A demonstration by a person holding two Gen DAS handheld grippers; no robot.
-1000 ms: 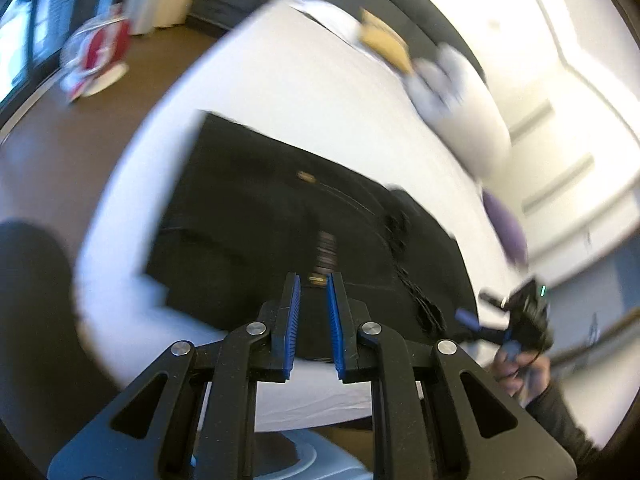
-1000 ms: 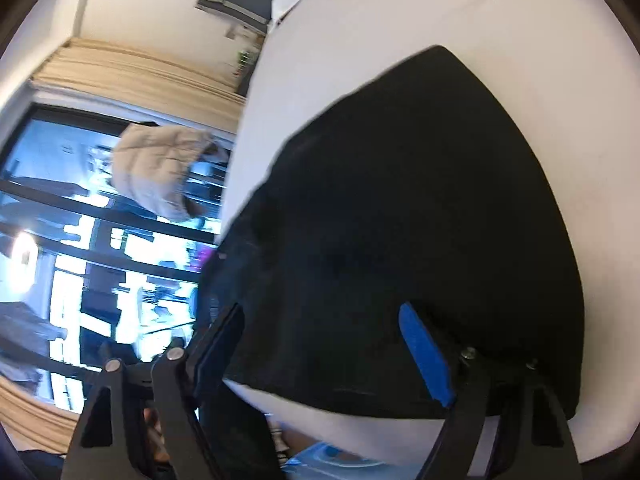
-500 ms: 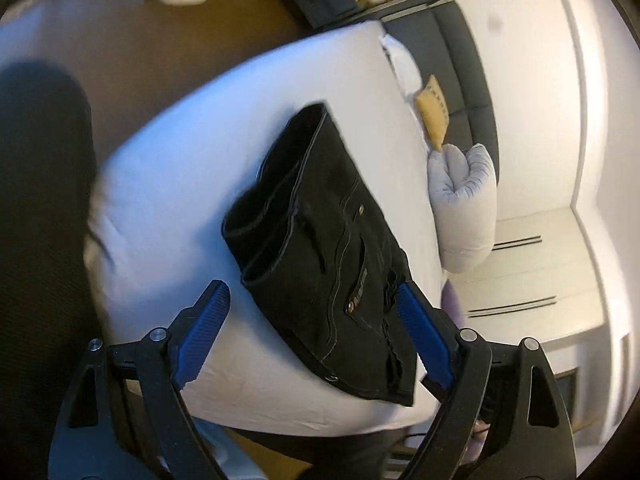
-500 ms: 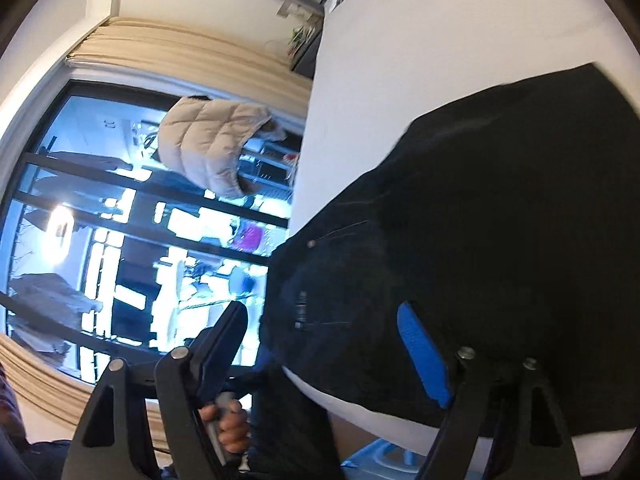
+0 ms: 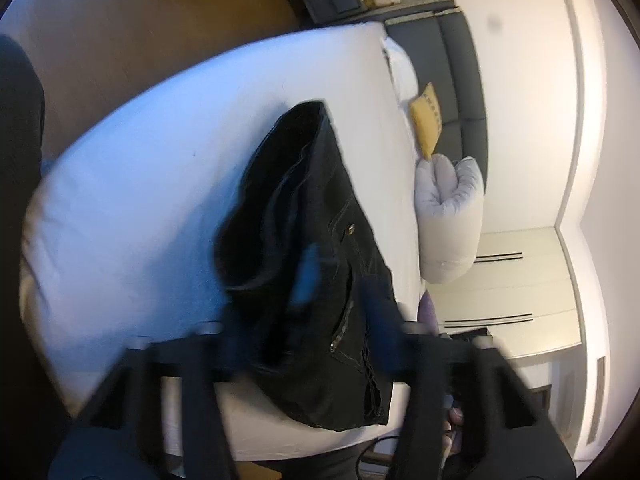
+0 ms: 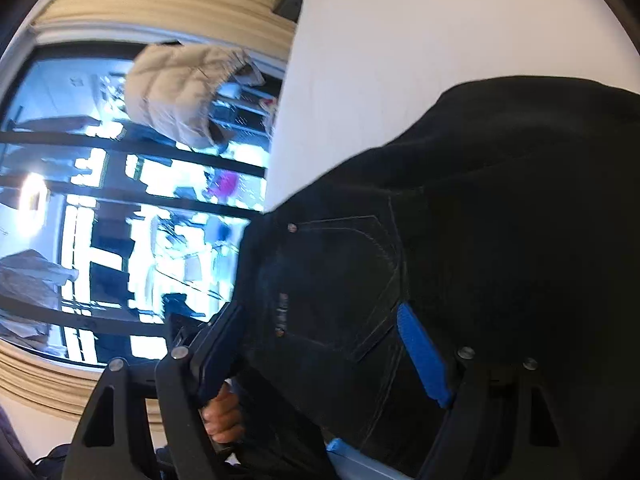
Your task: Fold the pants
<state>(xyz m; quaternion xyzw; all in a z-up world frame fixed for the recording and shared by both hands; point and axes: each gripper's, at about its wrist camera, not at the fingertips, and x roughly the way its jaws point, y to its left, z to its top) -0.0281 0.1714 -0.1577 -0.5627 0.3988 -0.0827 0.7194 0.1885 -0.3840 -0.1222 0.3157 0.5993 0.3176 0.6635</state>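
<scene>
Black jeans (image 5: 312,240) lie folded on the white bed (image 5: 160,200), pocket rivets and seams facing up. My left gripper (image 5: 342,300) hovers over their near end. Its blue pads are blurred and its jaws are closing, with no cloth seen pinched between them. In the right wrist view the jeans (image 6: 500,220) fill the right side, a back pocket in front of the fingers. My right gripper (image 6: 320,348) stands wide open above the near edge of the jeans, with nothing gripped. A hand (image 6: 224,412) shows below its left finger.
A grey rolled pillow (image 5: 448,216), a yellow cushion (image 5: 426,120) and a dark headboard (image 5: 460,60) lie at the bed's far end. Brown floor (image 5: 160,20) runs beside the bed. A beige puffer jacket (image 6: 180,92) hangs by the big window (image 6: 80,200).
The left jaws opened wide from nearly shut and have since narrowed; that view rolled and came lower over the jeans. The right gripper slid sideways along the jeans, still open.
</scene>
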